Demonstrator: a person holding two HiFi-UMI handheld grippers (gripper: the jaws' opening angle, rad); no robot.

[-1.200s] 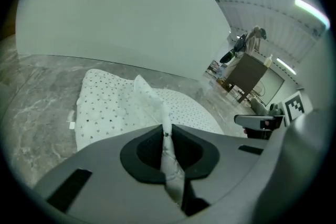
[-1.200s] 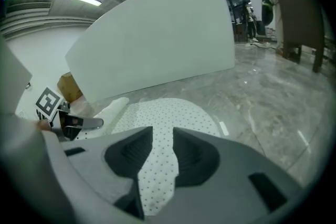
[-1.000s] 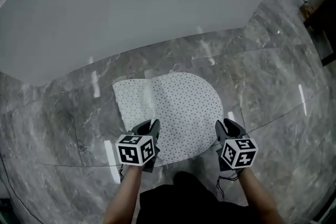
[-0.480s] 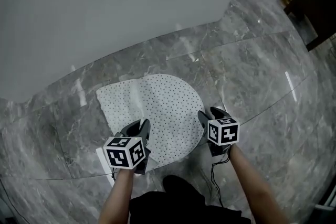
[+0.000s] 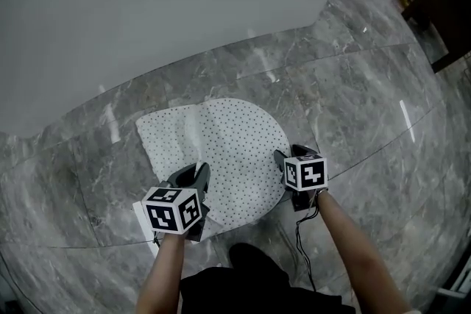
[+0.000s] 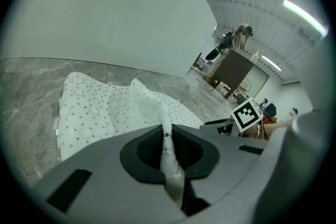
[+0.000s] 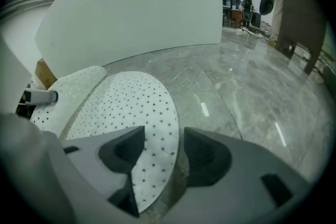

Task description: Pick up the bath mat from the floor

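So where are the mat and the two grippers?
mat (image 5: 235, 143): head view, its dotted middle.
left gripper (image 6: 167, 139): left gripper view, between jaws shut on mat.
right gripper (image 7: 164, 136): right gripper view, between jaws just opening round the mat's edge.

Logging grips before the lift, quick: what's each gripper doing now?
Left gripper: closed on a pinched fold of the white dotted bath mat.
Right gripper: open, jaws just been opening, mat's edge between them.

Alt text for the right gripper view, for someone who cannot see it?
The right gripper has just been opening its jaws, which straddle the rounded edge of the white dotted bath mat without pressing it. Grey marble floor stretches beyond to a white curved wall.
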